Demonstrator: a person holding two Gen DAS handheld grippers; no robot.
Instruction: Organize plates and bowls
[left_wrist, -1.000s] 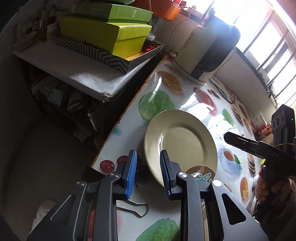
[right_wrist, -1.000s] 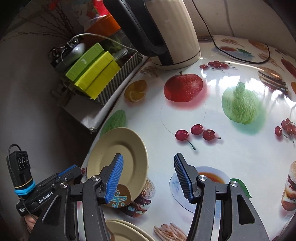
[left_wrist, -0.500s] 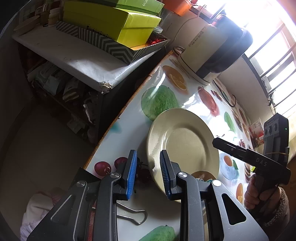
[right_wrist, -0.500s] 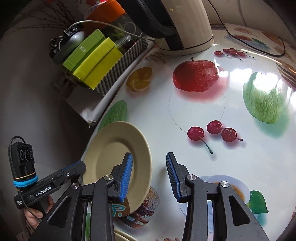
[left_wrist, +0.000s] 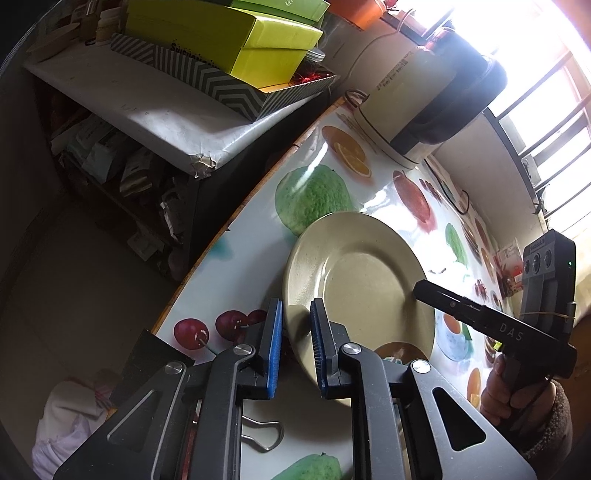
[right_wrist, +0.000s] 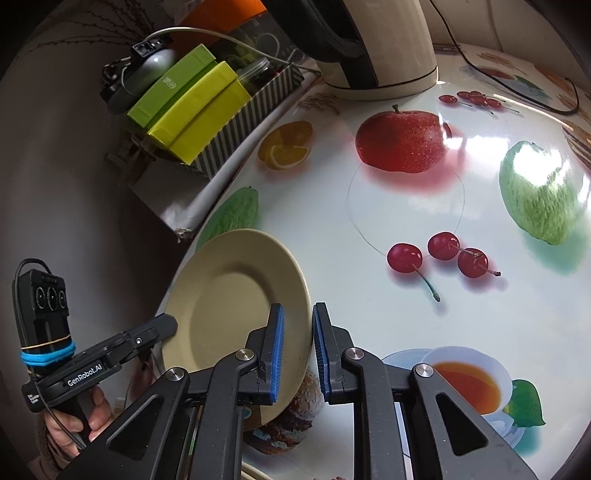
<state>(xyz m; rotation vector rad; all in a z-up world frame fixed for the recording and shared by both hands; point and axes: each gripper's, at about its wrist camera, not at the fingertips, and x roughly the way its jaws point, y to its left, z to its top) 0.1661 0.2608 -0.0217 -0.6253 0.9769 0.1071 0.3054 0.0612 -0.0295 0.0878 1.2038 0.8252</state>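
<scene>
A beige plate (left_wrist: 364, 280) is tilted above the fruit-printed worktop (right_wrist: 406, 206), near its edge beside the shelf (left_wrist: 147, 107) of green boxes, and a gripper grips it from each side. The left gripper (left_wrist: 296, 347) is closing its jaws on the plate's near rim – narrower than a second ago. The right gripper (right_wrist: 297, 350), whose jaws stood wide apart a second ago, now has them clamped on the opposite rim – the plate has barely shifted.

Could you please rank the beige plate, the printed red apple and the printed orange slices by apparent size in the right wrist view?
1. beige plate, though nearest the camera
2. printed red apple
3. printed orange slices
</scene>
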